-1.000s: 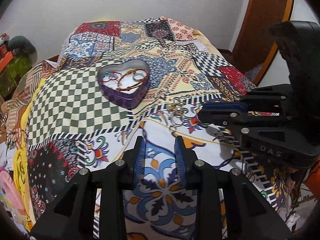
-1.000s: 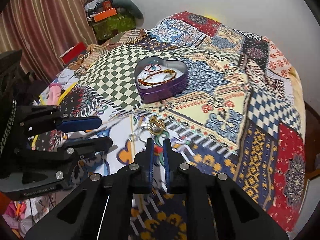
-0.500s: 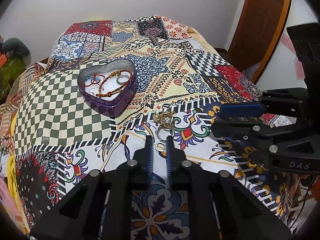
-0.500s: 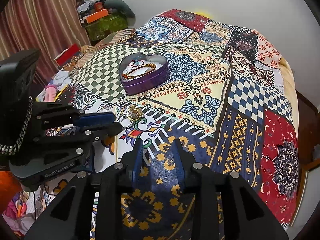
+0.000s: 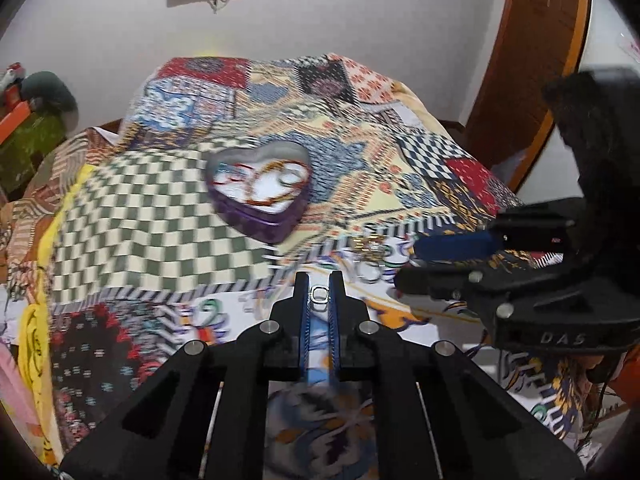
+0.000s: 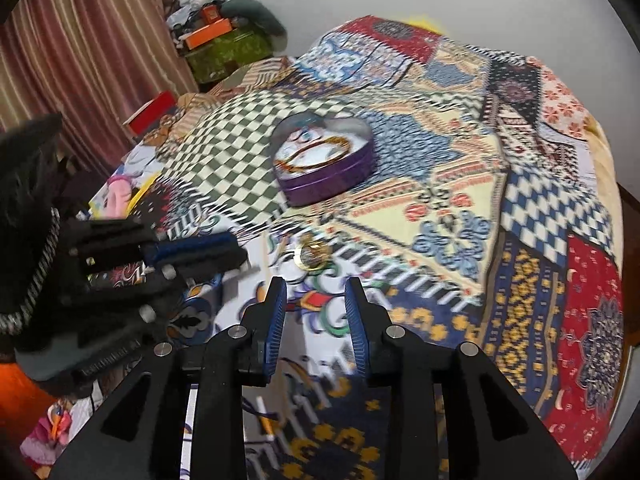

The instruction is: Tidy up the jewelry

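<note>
A purple heart-shaped tin (image 5: 260, 196) with bracelets and rings inside sits on the patchwork bedspread (image 5: 140, 220); it also shows in the right wrist view (image 6: 324, 164). My left gripper (image 5: 320, 294) is shut on a small silver ring (image 5: 320, 295), held just above the bed. A little heap of gold and silver rings (image 5: 372, 256) lies beyond its tips; the same heap shows in the right wrist view (image 6: 314, 256). My right gripper (image 6: 316, 300) is open and empty, just short of the heap.
The bed fills both views. A wooden door (image 5: 536, 60) stands at the right. A striped curtain (image 6: 80, 52), a green box with an orange box on it (image 6: 224, 48) and clutter lie along the bed's left side.
My left gripper has closed on the silver ring and lifted it off the bedspread, swinging right. My right gripper has opened wider and drawn back from the ring heap.
</note>
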`<control>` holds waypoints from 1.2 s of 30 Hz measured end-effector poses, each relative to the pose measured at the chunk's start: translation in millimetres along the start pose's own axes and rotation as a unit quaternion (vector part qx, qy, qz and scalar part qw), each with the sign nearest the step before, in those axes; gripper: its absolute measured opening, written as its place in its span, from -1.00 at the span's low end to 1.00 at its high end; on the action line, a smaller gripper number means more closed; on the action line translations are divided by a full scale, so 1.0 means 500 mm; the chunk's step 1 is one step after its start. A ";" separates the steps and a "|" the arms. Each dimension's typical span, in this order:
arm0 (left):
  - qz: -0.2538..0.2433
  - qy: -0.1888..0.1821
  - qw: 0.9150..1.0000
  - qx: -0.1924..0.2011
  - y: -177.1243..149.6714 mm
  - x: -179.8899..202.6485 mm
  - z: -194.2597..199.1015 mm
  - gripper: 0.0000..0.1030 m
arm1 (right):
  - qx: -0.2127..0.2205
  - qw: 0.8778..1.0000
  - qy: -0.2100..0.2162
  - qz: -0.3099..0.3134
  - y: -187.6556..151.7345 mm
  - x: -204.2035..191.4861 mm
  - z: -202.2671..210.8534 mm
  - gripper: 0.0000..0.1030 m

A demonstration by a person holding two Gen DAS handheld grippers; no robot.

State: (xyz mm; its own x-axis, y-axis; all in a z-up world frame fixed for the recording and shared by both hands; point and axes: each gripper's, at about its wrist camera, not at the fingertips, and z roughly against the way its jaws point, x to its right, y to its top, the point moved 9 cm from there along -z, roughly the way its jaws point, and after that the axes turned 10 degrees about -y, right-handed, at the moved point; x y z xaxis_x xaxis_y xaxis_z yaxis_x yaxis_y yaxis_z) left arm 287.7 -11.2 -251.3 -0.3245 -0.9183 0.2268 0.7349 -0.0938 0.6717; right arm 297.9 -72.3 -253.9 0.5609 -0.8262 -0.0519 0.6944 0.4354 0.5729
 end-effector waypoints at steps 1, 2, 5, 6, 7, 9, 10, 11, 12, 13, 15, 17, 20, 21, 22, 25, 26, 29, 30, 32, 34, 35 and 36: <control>0.002 0.002 1.000 0.003 -0.001 -0.010 0.009 -0.85 | -0.003 1.000 0.002 0.006 0.000 -0.008 -0.004 -0.47; 0.006 0.004 1.000 0.005 -0.002 -0.019 0.017 -0.85 | -0.007 1.000 0.001 0.012 0.000 -0.017 -0.009 -0.47; 0.014 0.009 1.000 0.011 -0.009 -0.043 0.032 -0.85 | -0.003 1.000 -0.016 0.019 0.011 -0.022 -0.014 -0.47; 0.016 0.011 1.000 0.012 -0.011 -0.049 0.036 -0.85 | 0.000 1.000 -0.018 0.014 0.017 -0.020 -0.013 -0.47; 0.018 0.011 1.000 0.013 -0.012 -0.054 0.039 -0.85 | 0.004 1.000 -0.018 0.008 0.024 -0.017 -0.010 -0.47; 0.021 0.010 1.000 0.016 -0.015 -0.061 0.043 -0.85 | 0.011 1.000 -0.020 -0.008 0.037 -0.007 -0.004 -0.47; 0.022 0.010 1.000 0.017 -0.015 -0.064 0.044 -0.85 | 0.012 1.000 -0.021 -0.014 0.043 -0.003 -0.004 -0.47; 0.022 0.009 1.000 0.018 -0.016 -0.064 0.045 -0.85 | 0.013 1.000 -0.022 -0.019 0.048 0.000 -0.004 -0.47; 0.022 0.009 1.000 0.020 -0.015 -0.065 0.045 -0.85 | 0.012 0.999 -0.023 -0.023 0.053 0.003 -0.007 -0.47; 0.020 0.010 1.000 0.021 -0.015 -0.065 0.045 -0.85 | 0.009 0.999 -0.025 -0.026 0.056 0.005 -0.012 -0.47; 0.017 0.011 1.000 0.022 -0.016 -0.065 0.044 -0.85 | 0.000 0.999 -0.032 -0.029 0.060 0.007 -0.029 -0.47; 0.016 0.008 1.000 0.023 -0.015 -0.063 0.043 -0.85 | -0.015 0.999 -0.038 -0.025 0.059 0.009 -0.045 -0.47; 0.016 0.005 1.000 0.025 -0.015 -0.062 0.043 -0.85 | -0.029 0.999 -0.030 -0.028 0.053 0.009 -0.057 -0.47; 0.017 0.005 1.000 0.025 -0.014 -0.062 0.043 -0.85 | -0.028 0.999 -0.029 -0.026 0.052 0.008 -0.054 -0.48; 0.017 0.005 1.000 0.025 -0.013 -0.063 0.043 -0.85 | -0.027 0.999 -0.028 -0.022 0.051 0.007 -0.052 -0.58; 0.020 0.005 0.999 0.025 -0.013 -0.064 0.042 -0.85 | -0.020 0.999 -0.028 -0.013 0.044 0.003 -0.041 -0.67; 0.020 0.005 0.999 0.025 -0.013 -0.063 0.043 -0.85 | -0.015 0.999 -0.030 -0.012 0.043 0.004 -0.035 -0.68; 0.020 0.007 0.999 0.027 -0.011 -0.061 0.047 -0.85 | 0.001 0.999 -0.033 -0.010 0.047 0.005 -0.015 -0.68; 0.020 0.007 0.999 0.027 -0.010 -0.061 0.049 -0.85 | 0.006 0.999 -0.030 -0.012 0.048 0.005 -0.006 -0.68; 0.020 0.010 0.999 0.030 -0.007 -0.060 0.053 -0.85 | 0.015 0.999 -0.029 -0.015 0.054 0.007 0.008 -0.68; 0.020 0.011 0.999 0.032 -0.003 -0.057 0.057 -0.85 | 0.024 0.999 -0.030 -0.016 0.060 0.008 0.023 -0.68; 0.019 0.012 0.999 0.034 -0.001 -0.057 0.060 -0.85 | 0.029 0.999 -0.030 -0.016 0.064 0.009 0.029 -0.68; 0.019 0.013 0.999 0.035 0.002 -0.057 0.063 -0.85 | 0.035 0.999 -0.032 -0.017 0.068 0.012 0.038 -0.68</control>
State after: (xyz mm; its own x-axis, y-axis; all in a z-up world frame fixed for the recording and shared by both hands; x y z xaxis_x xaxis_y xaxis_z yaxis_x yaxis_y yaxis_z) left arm 278.9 26.8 -234.8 -0.2809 -0.9304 0.2354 0.7021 -0.0320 0.7114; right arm 316.2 -69.5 -219.1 0.5059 -0.8623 -0.0211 0.6783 0.3826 0.6273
